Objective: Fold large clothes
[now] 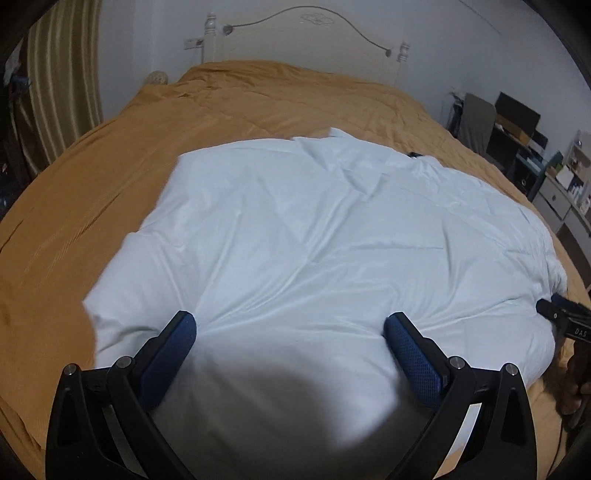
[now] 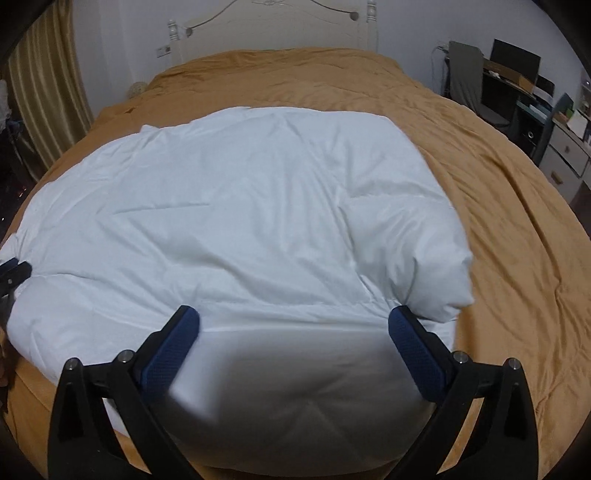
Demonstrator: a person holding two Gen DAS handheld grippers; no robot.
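A puffy white garment (image 1: 295, 240) fills the centre of both frames on the orange-covered bed (image 1: 92, 184), bulging between the wide-spread jaws of left gripper (image 1: 290, 328) and right gripper (image 2: 293, 325)

The duvet (image 1: 314, 240) lies on the bed (image 1: 92, 184), headboard (image 1: 303, 33) behind.

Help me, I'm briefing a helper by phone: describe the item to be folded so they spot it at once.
Find the bed with the mustard-orange bedspread. On it, toward the near end, lies a puffy white padded garment. It is the only white thing on that orange cover.
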